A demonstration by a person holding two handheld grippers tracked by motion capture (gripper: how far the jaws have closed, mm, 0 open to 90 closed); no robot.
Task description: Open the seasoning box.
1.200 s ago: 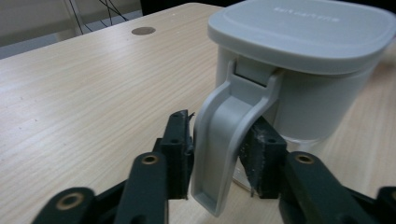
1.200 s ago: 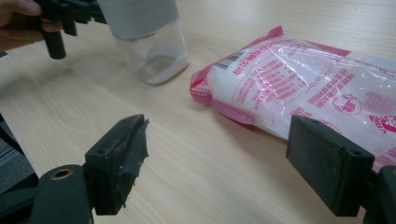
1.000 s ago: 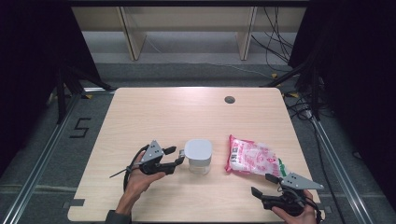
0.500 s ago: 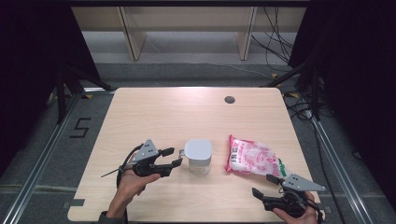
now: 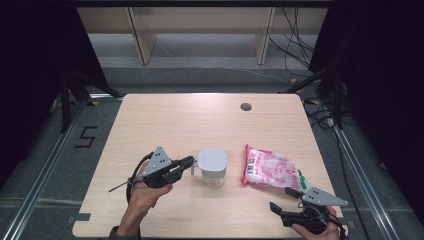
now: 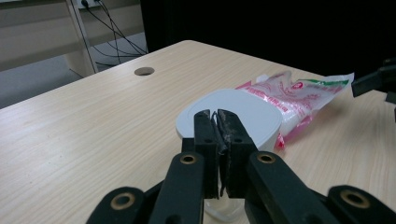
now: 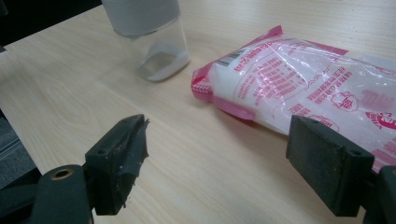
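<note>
Touching jar [image 5: 213, 166], left gripper [image 5: 188, 161] closed

The table [image 5: 165, 125] is pale wood grain with a smooth, faintly shiny finish. The jar [image 7: 159, 42] has clear, glossy plastic walls and a matt white plastic lid [image 6: 247, 112]. The bag [image 7: 303, 79] is thin, shiny plastic film, wrinkled, printed pink. The left gripper [image 6: 217, 126] carries matt black, rough-edged rubbery pads; the right gripper [image 7: 215, 158] likewise.
</note>
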